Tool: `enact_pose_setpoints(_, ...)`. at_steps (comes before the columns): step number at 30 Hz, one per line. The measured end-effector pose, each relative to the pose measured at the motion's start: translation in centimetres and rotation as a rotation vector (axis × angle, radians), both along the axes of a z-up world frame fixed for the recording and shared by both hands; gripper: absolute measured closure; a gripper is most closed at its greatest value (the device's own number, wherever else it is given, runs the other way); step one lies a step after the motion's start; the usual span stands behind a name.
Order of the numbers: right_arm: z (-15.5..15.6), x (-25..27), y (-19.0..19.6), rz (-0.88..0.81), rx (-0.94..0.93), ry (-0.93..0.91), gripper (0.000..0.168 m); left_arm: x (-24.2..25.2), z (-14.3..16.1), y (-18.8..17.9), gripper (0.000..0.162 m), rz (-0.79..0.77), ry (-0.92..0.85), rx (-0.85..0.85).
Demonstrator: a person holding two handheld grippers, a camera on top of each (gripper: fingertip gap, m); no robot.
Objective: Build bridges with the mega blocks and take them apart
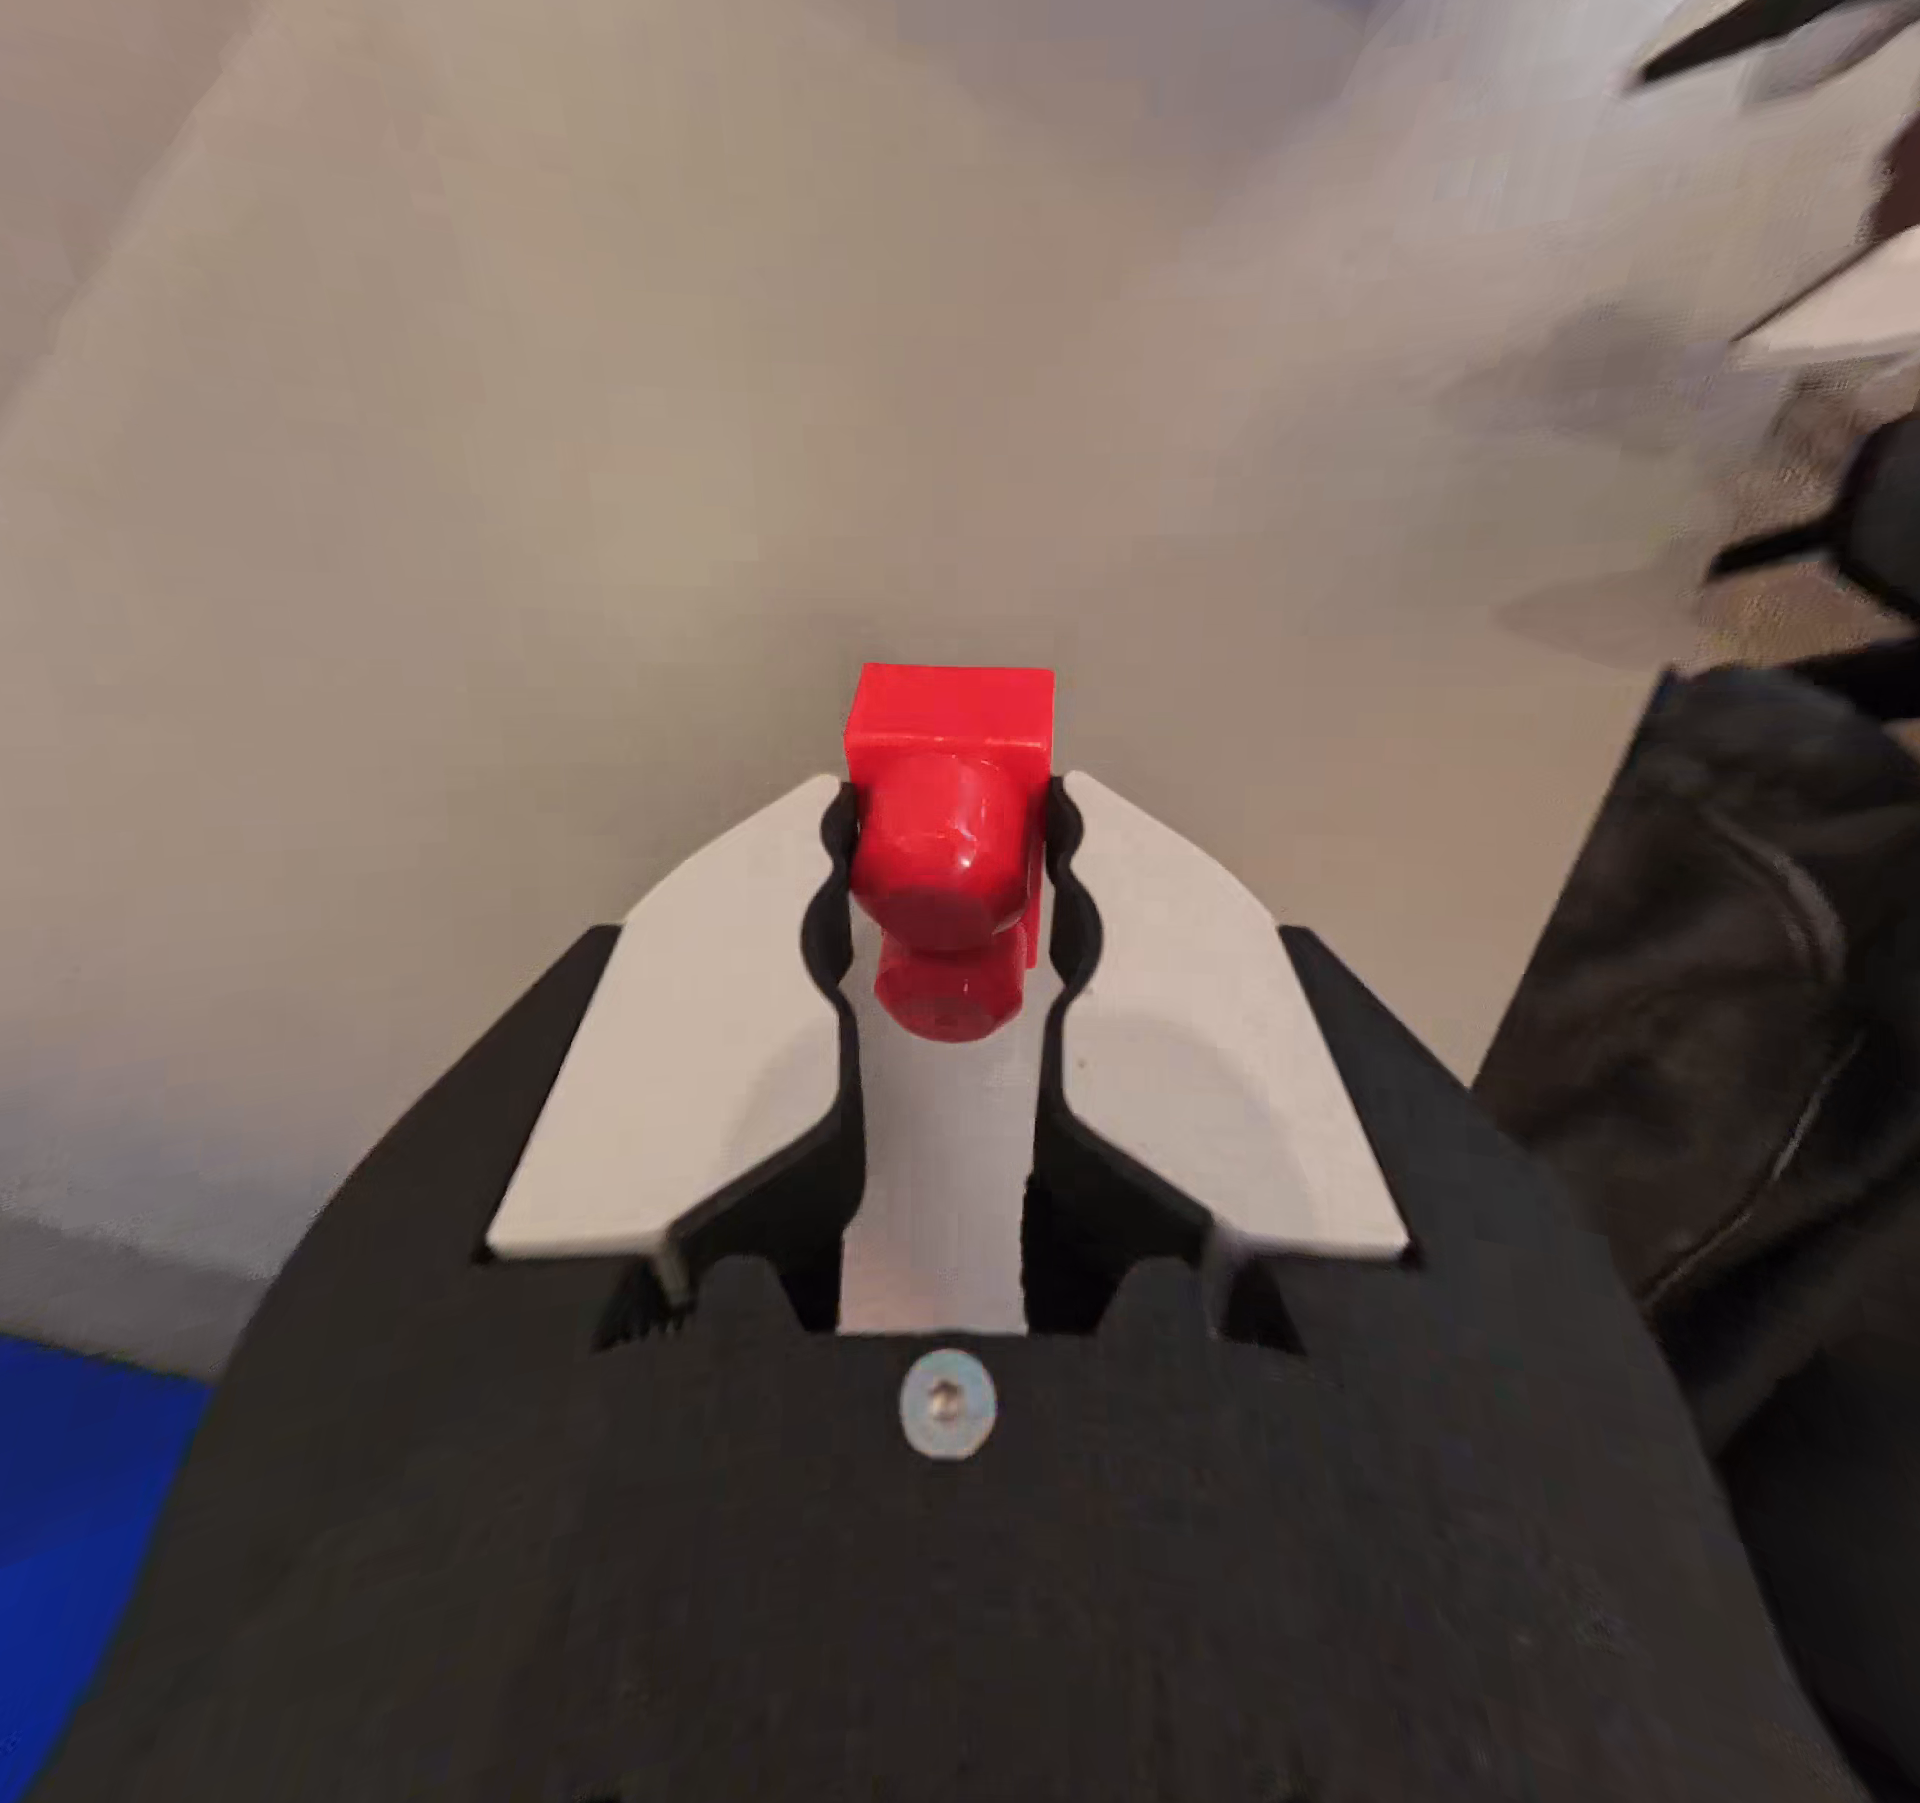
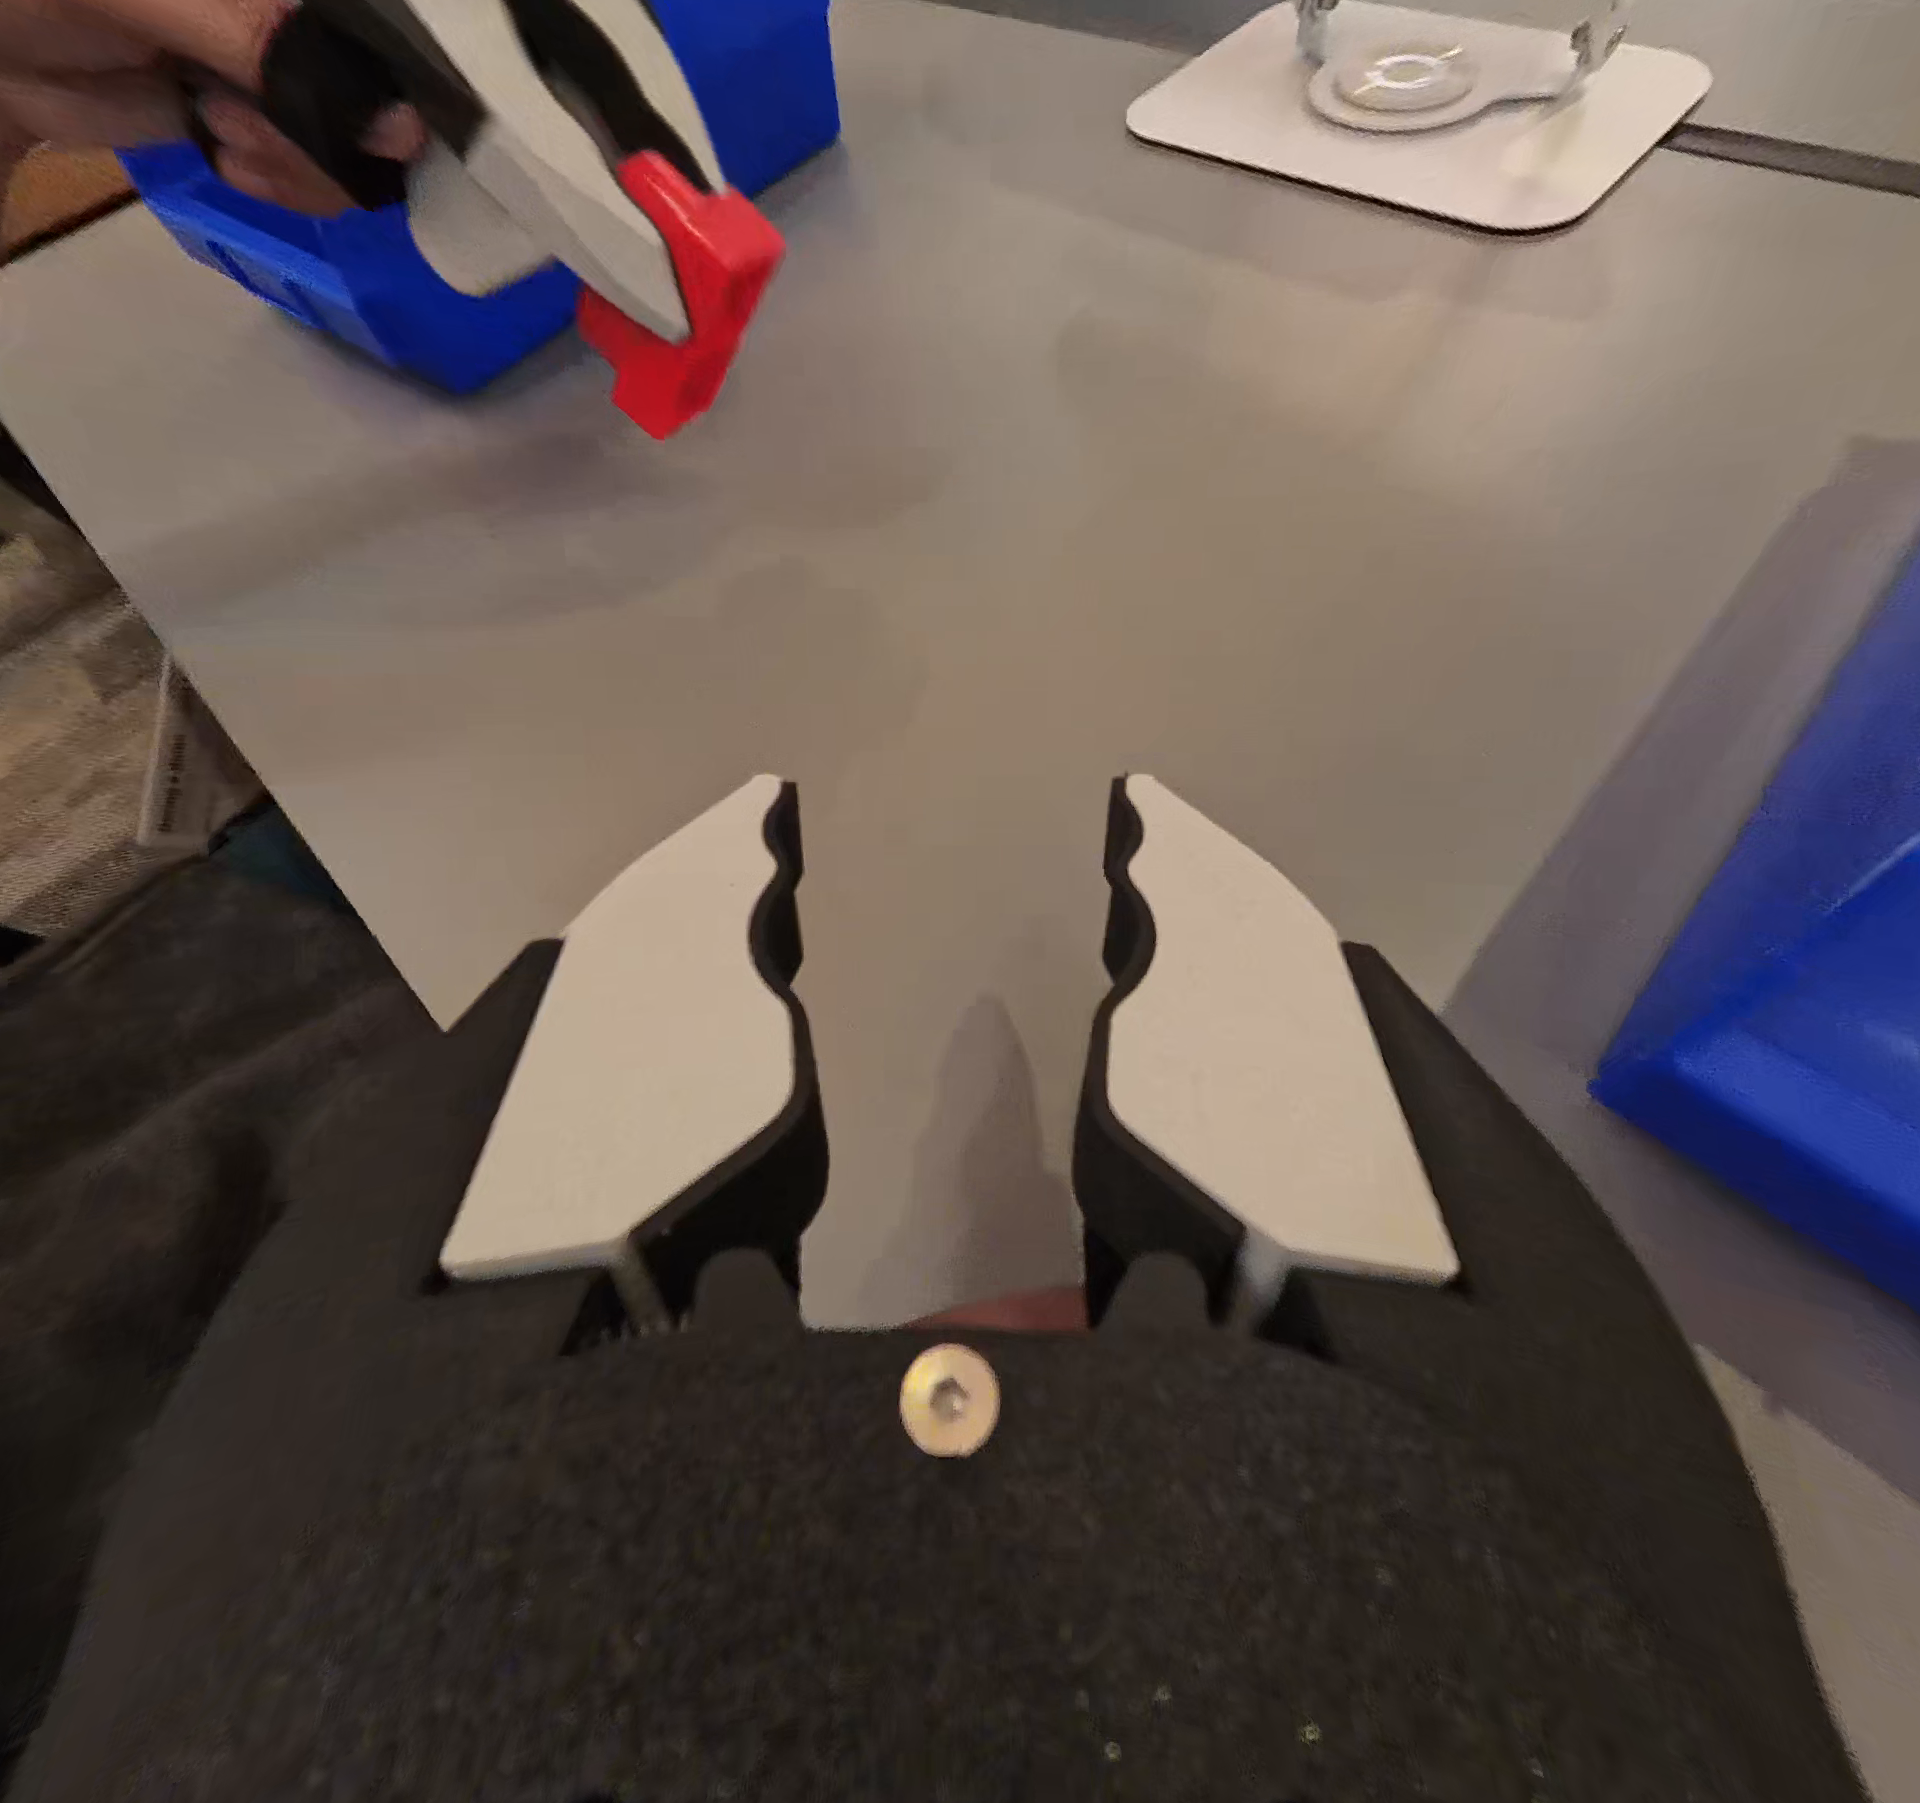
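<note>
A: While the broad grey worktop [image 2: 1039,527] lies mostly bare, what stands on it?

B: Largest first: a blue plastic bin [image 2: 727,39] toward the far left corner, a second blue plastic tray [image 2: 1787,1005] at the right edge, and a white flat stand base with metal legs [image 2: 1403,112] at the far edge.

A: And the grippers?

B: The left gripper [image 1: 951,880] is closed tight on a small red plastic mega block [image 1: 951,818], studs pointing back at its camera. From the right wrist view that block [image 2: 696,299] hangs above the worktop, just in front of the far-left bin, not touching the surface as far as I can tell. A person's hand [image 2: 114,39] holds that gripper. The right gripper [image 2: 951,880] sits near the near edge, jaws spread wide, nothing between them.

A: Which step is this, then?

B: Early building, I'd judge: no bridge shows on the worktop, and a first block looks fresh from the bin.

A: Next move?

B: Probably set the block studs-up on open worktop, which needs a wrist turn before lowering. The free gripper should fetch a second pillar block.
</note>
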State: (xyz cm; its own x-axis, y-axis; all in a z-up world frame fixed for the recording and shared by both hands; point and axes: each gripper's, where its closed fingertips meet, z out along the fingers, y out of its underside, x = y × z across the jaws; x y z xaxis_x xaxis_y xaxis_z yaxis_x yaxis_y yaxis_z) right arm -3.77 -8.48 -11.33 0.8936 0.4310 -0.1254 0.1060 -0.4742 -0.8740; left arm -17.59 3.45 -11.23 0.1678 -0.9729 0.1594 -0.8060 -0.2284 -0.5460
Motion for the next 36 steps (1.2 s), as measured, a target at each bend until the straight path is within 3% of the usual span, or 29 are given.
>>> enact_pose_setpoints(6,0.7,0.4,-0.8,-0.001,0.012,0.009,0.113,4.0,-5.7,1.5,0.128,-0.054,0.4,-0.008)
enact_pose_setpoints(11,0.9,1.1,-1.2,-0.015,0.002,0.085,0.113,6.8,-6.9,2.3,0.128,-0.016,0.45,-0.002)
enact_pose_setpoints(17,-1.1,0.0,1.4,-0.119,-0.043,0.032,0.106,7.5,-5.0,1.0,0.099,0.047,0.205,-0.126)
enact_pose_setpoints(22,-3.1,-4.8,7.3,-0.103,-0.091,-0.128,0.088,1.5,1.0,-1.3,0.105,0.208,-0.285,-0.173)
enact_pose_setpoints(25,-4.0,-5.9,10.7,-0.14,-0.113,-0.173,0.086,-3.8,2.7,-4.0,0.105,0.291,-0.485,-0.256)
enact_pose_setpoints(27,-4.9,-6.8,12.1,-0.138,-0.163,-0.141,0.083,-6.7,2.7,-5.9,0.104,0.311,-0.555,-0.29)
enact_pose_setpoints(32,-6.8,-7.0,14.2,-0.171,-0.23,-0.169,0.079,-10.2,2.1,-11.7,0.102,0.176,-0.583,-0.424)
enact_pose_setpoints(36,-7.9,-7.3,15.1,-0.182,-0.26,-0.25,0.093,-10.5,2.4,-12.6,0.106,0.16,-0.595,-0.407)
